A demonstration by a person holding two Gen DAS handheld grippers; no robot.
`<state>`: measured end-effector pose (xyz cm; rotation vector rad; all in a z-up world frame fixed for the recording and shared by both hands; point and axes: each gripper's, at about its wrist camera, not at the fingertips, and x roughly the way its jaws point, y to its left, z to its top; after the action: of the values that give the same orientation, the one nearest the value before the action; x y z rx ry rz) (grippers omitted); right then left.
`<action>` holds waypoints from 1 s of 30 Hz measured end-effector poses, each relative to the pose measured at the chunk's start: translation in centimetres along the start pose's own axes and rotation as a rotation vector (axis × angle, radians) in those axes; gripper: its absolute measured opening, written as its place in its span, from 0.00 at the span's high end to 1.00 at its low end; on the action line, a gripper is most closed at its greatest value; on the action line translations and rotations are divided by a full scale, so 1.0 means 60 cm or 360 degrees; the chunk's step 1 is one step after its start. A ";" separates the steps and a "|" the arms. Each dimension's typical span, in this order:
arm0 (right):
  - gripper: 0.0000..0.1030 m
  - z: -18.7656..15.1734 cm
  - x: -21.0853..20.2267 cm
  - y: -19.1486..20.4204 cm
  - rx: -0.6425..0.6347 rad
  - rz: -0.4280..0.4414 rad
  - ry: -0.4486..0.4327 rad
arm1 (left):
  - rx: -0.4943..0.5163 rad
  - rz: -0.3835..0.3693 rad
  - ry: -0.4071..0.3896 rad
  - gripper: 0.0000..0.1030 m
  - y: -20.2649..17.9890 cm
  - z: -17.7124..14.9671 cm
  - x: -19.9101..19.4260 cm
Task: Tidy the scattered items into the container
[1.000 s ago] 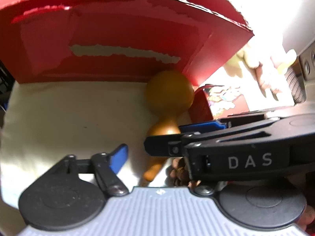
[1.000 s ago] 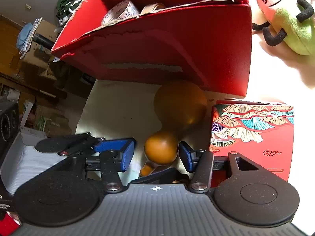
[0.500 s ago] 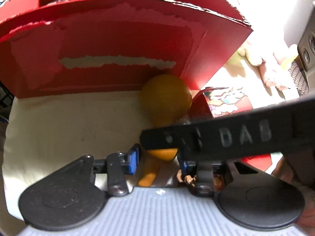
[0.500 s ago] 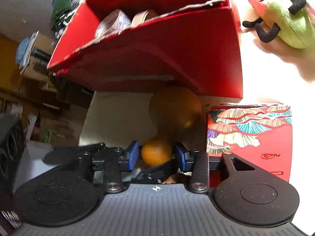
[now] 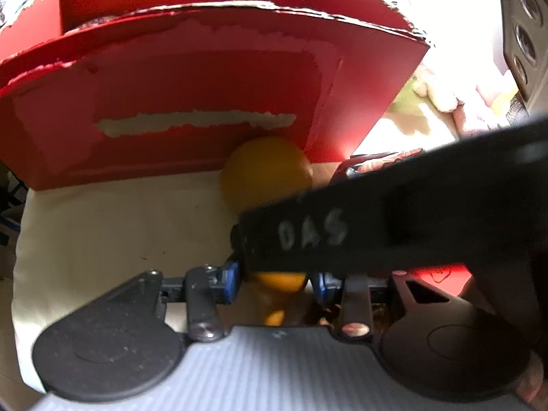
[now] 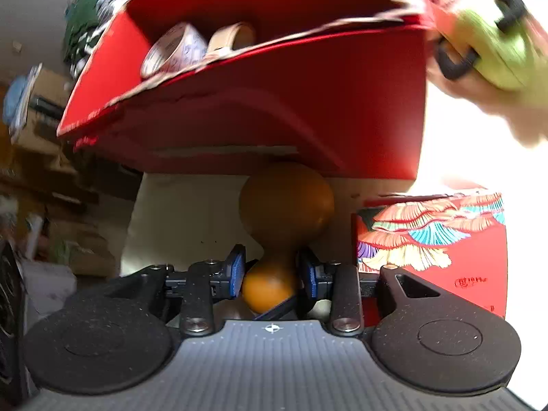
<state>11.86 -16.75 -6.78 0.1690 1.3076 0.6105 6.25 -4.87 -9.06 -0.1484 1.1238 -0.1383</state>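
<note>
Item: gourd, orange-brown, two-lobed, lying on the pale tabletop with its large lobe touching the foot of the red box, just ahead of your fingers.

Right gripper: your jaws are closing, and the small upper lobe sits between the blue pads. The left pad looks to touch it; at the right pad you cannot tell whether contact is made.

Left gripper: jaws partly open and steady around the same small lobe, lower down toward the stem. Whether its pads press on it cannot be told, since the right gripper's black arm crosses in front.

Handling, as a judgement: a dried gourd is likely light, hollow and rigid, with a smooth, slippery skin. Hard squeezing could crack the shell. The narrow waist between the lobes is the safer hold, as the curves above and below stop it sliding out.

Nearby: a patterned red carton just right of your right fingers; tape rolls already inside the box; a plush toy beyond its right corner.
</note>
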 end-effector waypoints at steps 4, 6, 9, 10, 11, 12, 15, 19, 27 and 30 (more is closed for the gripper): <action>0.67 -0.001 -0.005 -0.010 0.0007 0.0081 -0.0011 | -0.0017 -0.0014 -0.0034 0.63 0.004 -0.004 -0.018; 0.67 0.000 -0.011 -0.015 0.0026 0.0137 -0.0007 | -0.0009 -0.0009 -0.0054 0.63 0.003 -0.006 -0.031; 0.67 0.003 -0.022 -0.005 0.0012 0.0206 -0.0012 | 0.0014 0.0003 -0.0091 0.63 0.000 -0.007 -0.058; 0.67 0.004 -0.027 0.000 0.0004 0.0227 -0.0015 | 0.0018 0.0006 -0.0104 0.63 0.000 -0.007 -0.068; 0.67 0.006 -0.032 0.005 -0.0004 0.0249 -0.0017 | 0.0019 0.0009 -0.0116 0.63 0.001 -0.007 -0.079; 0.67 0.007 -0.036 0.009 -0.0012 0.0273 -0.0019 | 0.0020 0.0013 -0.0130 0.63 0.002 -0.007 -0.091; 0.67 0.014 -0.047 0.023 -0.0024 0.0364 -0.0008 | 0.0034 0.0041 -0.0169 0.63 -0.014 0.008 -0.117; 0.67 0.026 -0.057 0.046 -0.0049 0.0506 0.0014 | 0.0056 0.0108 -0.0232 0.63 -0.032 -0.040 -0.199; 0.67 0.043 -0.103 0.103 -0.0208 0.0716 -0.0113 | 0.0030 0.0188 -0.0438 0.63 -0.020 -0.012 -0.288; 0.67 0.062 -0.125 0.111 -0.0238 0.0725 -0.0230 | 0.0075 0.0201 -0.0517 0.63 -0.012 0.022 -0.291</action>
<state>12.18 -14.21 3.64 0.3865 1.0822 1.0597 0.00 -2.25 7.13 -0.0544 0.8025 -0.0264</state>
